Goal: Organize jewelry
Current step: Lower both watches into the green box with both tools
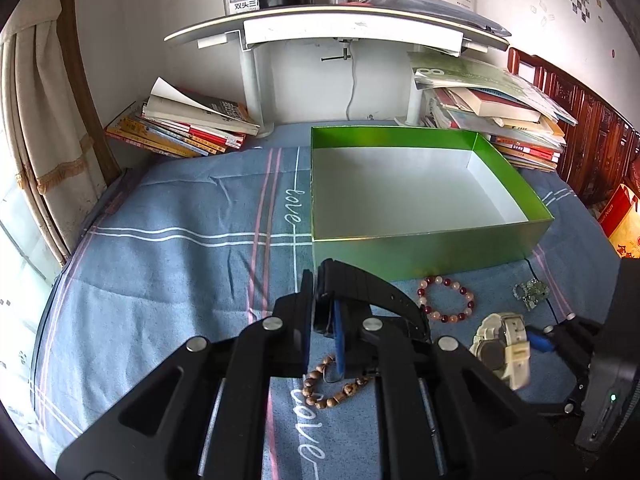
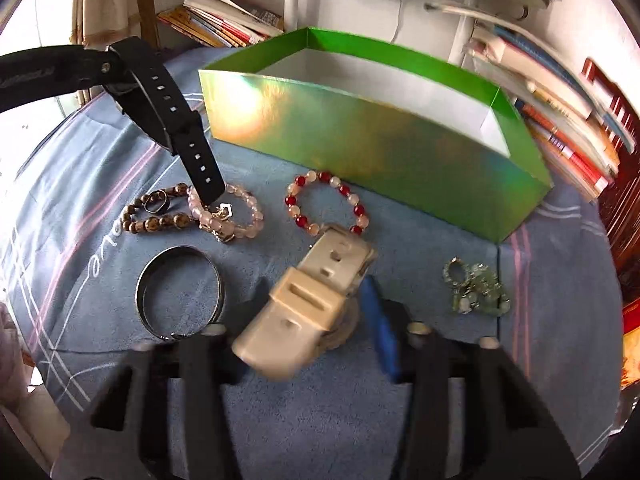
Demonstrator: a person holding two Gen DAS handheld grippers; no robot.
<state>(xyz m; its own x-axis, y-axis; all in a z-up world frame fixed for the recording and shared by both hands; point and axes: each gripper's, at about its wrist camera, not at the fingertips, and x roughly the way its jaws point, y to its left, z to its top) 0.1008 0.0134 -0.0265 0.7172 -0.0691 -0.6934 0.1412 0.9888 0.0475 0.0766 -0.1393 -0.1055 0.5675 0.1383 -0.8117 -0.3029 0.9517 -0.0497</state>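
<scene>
My left gripper (image 1: 322, 312) is shut on a black watch (image 1: 368, 292) and holds it above the blue cloth, in front of the green box (image 1: 432, 254); its strap (image 2: 172, 120) hangs down in the right wrist view. My right gripper (image 2: 312, 320) is around a cream watch (image 2: 308, 300), which also shows in the left wrist view (image 1: 504, 348); blur hides whether it grips. On the cloth lie a red and white bead bracelet (image 2: 324, 208), a pink bead bracelet (image 2: 228, 216), a brown bead bracelet (image 2: 156, 216), a metal bangle (image 2: 180, 292) and a green bead piece (image 2: 476, 288).
The green box (image 2: 360, 136) is open and white inside. Stacks of books (image 1: 188, 124) stand at the back left and more books (image 1: 500, 112) at the back right, under a white desk stand (image 1: 336, 32). A dark wooden headboard (image 1: 592, 128) runs along the right.
</scene>
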